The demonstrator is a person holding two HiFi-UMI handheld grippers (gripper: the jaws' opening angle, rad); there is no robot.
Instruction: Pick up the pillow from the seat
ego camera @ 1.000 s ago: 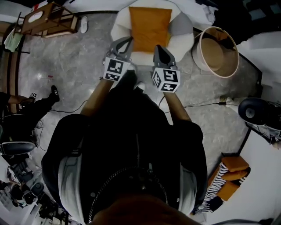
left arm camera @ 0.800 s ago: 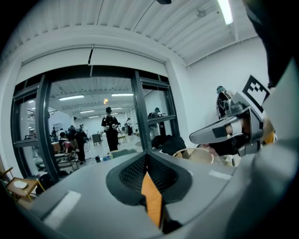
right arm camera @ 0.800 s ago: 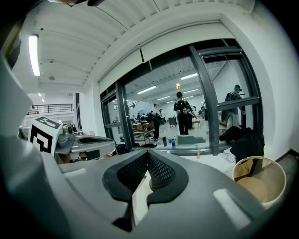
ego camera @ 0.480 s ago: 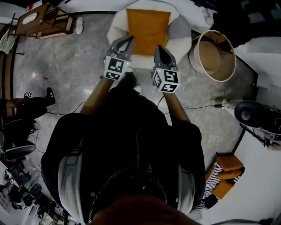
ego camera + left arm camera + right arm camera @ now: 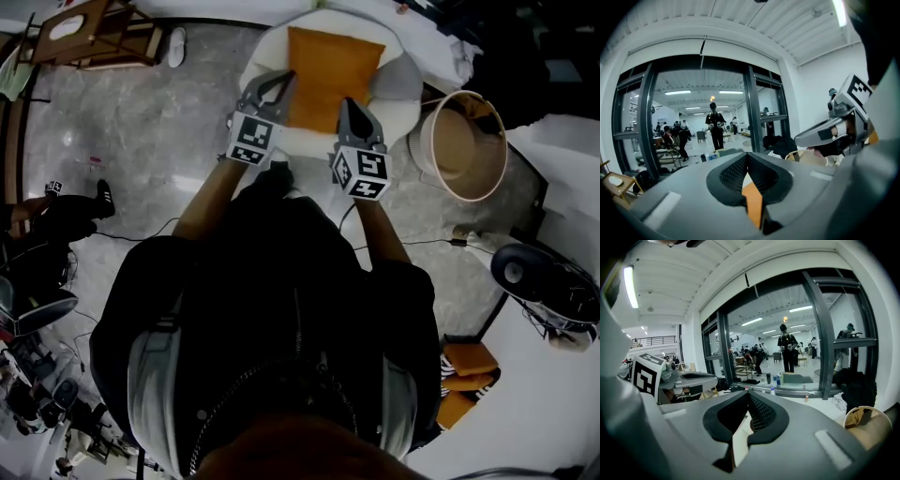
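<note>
Our left gripper [image 5: 278, 79] and right gripper [image 5: 350, 103] have jaws together, empty; the pillow [image 5: 330, 56] lies just ahead.

Head view dim; ceiling strip light [image 5: 841, 11] glares, edges fisheye-warped.

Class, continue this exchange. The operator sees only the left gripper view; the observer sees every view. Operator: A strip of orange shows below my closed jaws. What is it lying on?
Observer: In the head view, the orange pillow lies flat on a round white seat.
Operator: What is the right gripper doing?
Observer: The right gripper has its jaws shut with nothing between them, as its own view shows.
Operator: Where is my gripper against the pillow?
Observer: From above, the left gripper shows at the pillow's left edge; contact cannot be told.
</note>
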